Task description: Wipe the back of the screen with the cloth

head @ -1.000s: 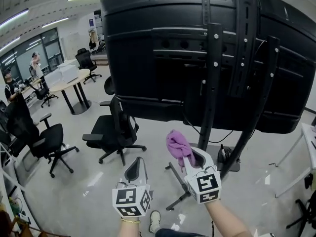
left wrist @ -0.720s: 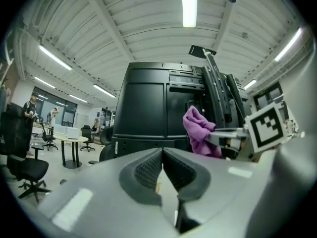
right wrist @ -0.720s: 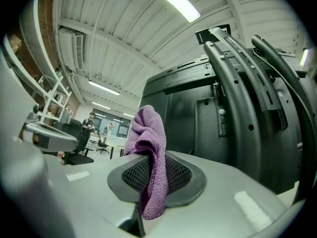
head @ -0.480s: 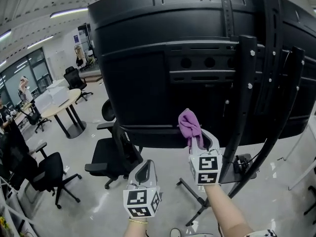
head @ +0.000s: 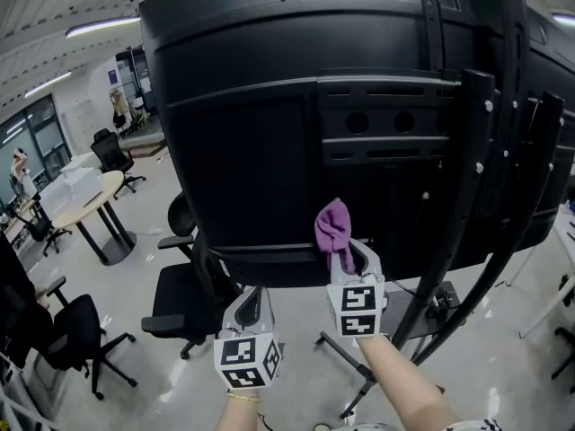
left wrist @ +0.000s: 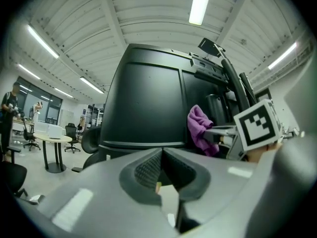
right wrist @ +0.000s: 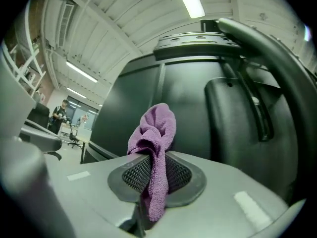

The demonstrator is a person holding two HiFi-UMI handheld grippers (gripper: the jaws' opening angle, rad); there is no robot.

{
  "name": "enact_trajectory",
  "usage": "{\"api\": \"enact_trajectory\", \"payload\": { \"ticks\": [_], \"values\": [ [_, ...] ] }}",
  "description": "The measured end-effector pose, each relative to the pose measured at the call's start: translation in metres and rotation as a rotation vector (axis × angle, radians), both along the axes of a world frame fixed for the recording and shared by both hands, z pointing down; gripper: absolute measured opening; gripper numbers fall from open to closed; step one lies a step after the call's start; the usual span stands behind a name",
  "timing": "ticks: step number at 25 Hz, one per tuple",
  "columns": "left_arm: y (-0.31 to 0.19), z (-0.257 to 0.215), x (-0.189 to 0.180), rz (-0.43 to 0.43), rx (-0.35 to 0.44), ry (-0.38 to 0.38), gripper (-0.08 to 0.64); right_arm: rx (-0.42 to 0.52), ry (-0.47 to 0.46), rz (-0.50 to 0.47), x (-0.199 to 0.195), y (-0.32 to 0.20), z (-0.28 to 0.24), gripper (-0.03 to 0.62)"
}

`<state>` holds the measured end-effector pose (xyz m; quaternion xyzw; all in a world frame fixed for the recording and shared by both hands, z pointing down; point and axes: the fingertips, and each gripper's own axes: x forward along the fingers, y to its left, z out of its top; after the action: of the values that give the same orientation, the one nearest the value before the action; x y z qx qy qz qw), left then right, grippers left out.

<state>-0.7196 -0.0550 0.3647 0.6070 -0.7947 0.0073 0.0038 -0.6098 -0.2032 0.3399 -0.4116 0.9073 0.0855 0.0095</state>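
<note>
The big black back of the screen [head: 269, 124] fills the head view, mounted on a black stand [head: 467, 196]. My right gripper [head: 346, 251] is shut on a bunched purple cloth [head: 333, 224], which sticks up in front of the screen's lower edge; whether it touches the panel is unclear. The same cloth [right wrist: 153, 133] stands between the pads in the right gripper view, with the screen back [right wrist: 198, 98] close behind. My left gripper [head: 252, 305] is lower and to the left, shut with nothing in it. The left gripper view shows the cloth [left wrist: 200, 130] to its right.
Black office chairs [head: 180, 303] stand on the grey floor below the screen. A round table [head: 90, 205] and more chairs lie to the far left. People stand far off at the left [left wrist: 9, 103]. The stand's legs [head: 359, 375] spread across the floor near my feet.
I have come closer to the screen, which now fills more of the view. My right gripper has lifted the cloth from below the screen up to its lower edge. The left gripper stayed low.
</note>
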Motion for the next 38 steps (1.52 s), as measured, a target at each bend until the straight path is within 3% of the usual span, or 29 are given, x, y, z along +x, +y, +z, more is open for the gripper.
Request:
{"api": "enact_trajectory", "payload": {
  "ticks": [7,12,18,21,24,28,32,38],
  "values": [
    [0.04,0.001,-0.058,-0.136,0.012,0.034,0.008,0.021,0.095,-0.269,-0.12,0.061,-0.003,0.052],
    [0.066,-0.003,-0.086,-0.214,0.025,0.037,0.008,0.041,0.165,-0.379,-0.19,0.088,-0.004,0.052],
    [0.078,-0.006,-0.094,-0.237,0.034,0.032,0.008,0.128,0.28,-0.448,-0.219,0.111,-0.008,0.054],
    [0.077,-0.007,-0.09,-0.223,0.039,0.023,0.008,0.219,0.411,-0.505,-0.212,0.122,-0.014,0.052],
    [0.071,-0.008,-0.089,-0.211,0.039,0.028,0.008,0.261,0.55,-0.482,-0.211,0.102,-0.025,0.054],
    [0.057,-0.01,-0.085,-0.183,0.014,0.016,0.008,0.331,0.605,-0.403,-0.204,0.073,-0.076,0.054],
    [0.05,-0.023,-0.08,-0.16,0.024,0.0,0.008,0.402,0.552,-0.348,-0.2,0.072,-0.154,0.054],
    [0.048,-0.033,-0.068,-0.131,0.027,-0.028,0.008,0.454,0.356,-0.238,-0.189,0.063,-0.289,0.054]
  ]
}}
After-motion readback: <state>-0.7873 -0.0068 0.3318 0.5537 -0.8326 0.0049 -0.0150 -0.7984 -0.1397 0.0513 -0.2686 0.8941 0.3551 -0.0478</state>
